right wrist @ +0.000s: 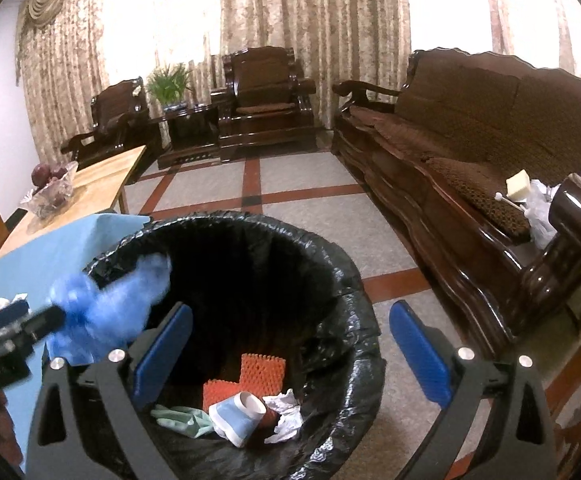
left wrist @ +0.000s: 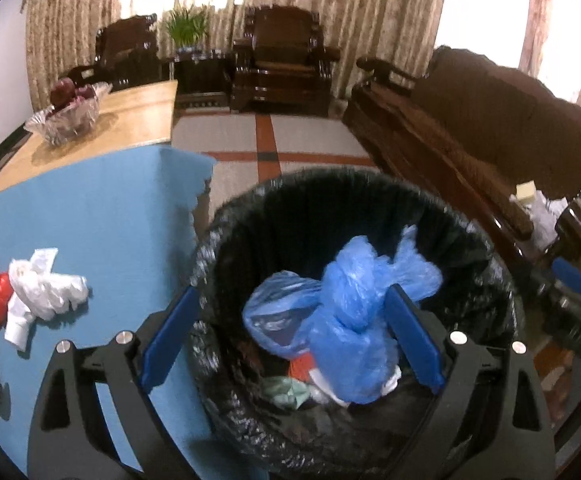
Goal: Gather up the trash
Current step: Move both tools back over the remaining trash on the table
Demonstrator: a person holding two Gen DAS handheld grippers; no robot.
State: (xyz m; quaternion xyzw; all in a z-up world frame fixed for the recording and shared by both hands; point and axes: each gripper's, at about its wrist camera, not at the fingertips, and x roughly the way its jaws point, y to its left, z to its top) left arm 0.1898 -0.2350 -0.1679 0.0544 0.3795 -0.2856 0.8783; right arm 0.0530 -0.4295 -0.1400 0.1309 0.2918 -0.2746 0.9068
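On the blue surface at left lie white, red and green bags; your left gripper hangs over the black-lined bin, jaws released, a blue bag seemingly falling free between them; your right gripper stands released and empty over the bin.

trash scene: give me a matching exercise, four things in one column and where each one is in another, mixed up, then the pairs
Things:
1. blue plastic bag
2. white plastic bag
3. paper cup
4. fruit bowl

Places:
A. on the wooden table
B. at the bottom of the bin
C. between the open fingers of the left gripper, over the bin
D. on the blue cloth

Pairs: 1-C, 2-D, 3-B, 4-A
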